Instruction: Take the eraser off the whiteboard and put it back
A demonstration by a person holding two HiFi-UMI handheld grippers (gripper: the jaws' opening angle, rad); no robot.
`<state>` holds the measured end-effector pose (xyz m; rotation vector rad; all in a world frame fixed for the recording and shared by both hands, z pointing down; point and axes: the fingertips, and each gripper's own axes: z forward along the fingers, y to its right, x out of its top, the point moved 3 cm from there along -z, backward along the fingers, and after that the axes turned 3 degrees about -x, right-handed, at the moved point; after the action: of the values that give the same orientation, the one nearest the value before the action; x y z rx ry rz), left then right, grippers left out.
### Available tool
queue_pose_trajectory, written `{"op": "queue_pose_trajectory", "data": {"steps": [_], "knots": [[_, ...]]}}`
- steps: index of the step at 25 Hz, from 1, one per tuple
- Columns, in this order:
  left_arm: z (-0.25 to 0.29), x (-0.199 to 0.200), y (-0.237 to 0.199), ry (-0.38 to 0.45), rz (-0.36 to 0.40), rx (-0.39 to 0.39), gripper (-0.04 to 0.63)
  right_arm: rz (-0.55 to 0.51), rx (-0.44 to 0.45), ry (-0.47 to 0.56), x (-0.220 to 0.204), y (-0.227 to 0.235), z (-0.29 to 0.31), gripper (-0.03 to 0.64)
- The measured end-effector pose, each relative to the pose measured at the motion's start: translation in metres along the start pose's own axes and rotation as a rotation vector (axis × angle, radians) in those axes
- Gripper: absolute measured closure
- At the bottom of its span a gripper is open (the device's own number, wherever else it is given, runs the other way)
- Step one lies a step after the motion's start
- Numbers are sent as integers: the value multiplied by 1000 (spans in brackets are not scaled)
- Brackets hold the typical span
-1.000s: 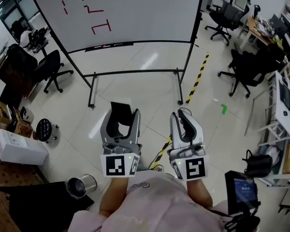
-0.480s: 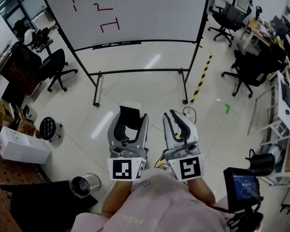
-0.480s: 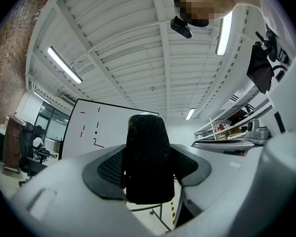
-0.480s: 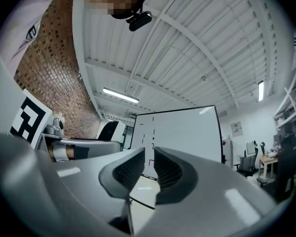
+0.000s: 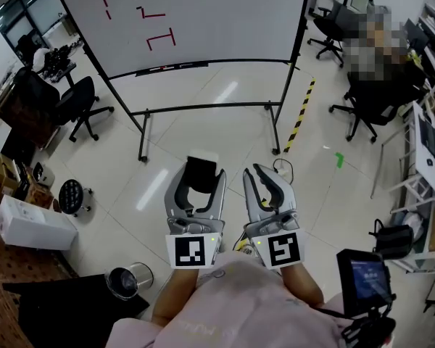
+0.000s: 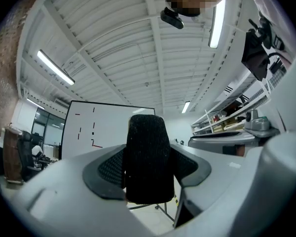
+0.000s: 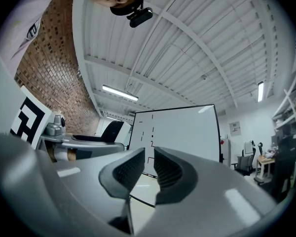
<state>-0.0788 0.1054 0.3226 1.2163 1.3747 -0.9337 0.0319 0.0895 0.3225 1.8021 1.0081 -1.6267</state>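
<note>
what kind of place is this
Most likely an office or lab workspace: a big whiteboard on a floor stand, black office chairs beside desks, and yellow-black hazard tape on the tiled floor.

Bare floor [image 5: 203, 133] is left open before the whiteboard [image 5: 217, 13]. Passage is narrowed by an office chair [image 5: 76, 101] left of the whiteboard, further chairs [image 5: 366, 104] to its right, and its stand [image 5: 203, 109] beneath.

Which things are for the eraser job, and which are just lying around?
For the job: black felt eraser, white whiteboard with red marks, left gripper holding the eraser.
Just lying about: black office chairs, round silver bin, white box.
</note>
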Motion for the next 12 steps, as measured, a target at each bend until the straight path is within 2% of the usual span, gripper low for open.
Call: {"op": "queue_pose_trajectory", "data": {"steps": [5, 12], "knots": [[1, 4, -7, 63, -62, 22, 325, -1, -12, 0, -3, 7, -3, 568], [3, 0, -5, 69, -79, 40, 325, -12, -23, -9, -8, 13, -9, 566]]}}
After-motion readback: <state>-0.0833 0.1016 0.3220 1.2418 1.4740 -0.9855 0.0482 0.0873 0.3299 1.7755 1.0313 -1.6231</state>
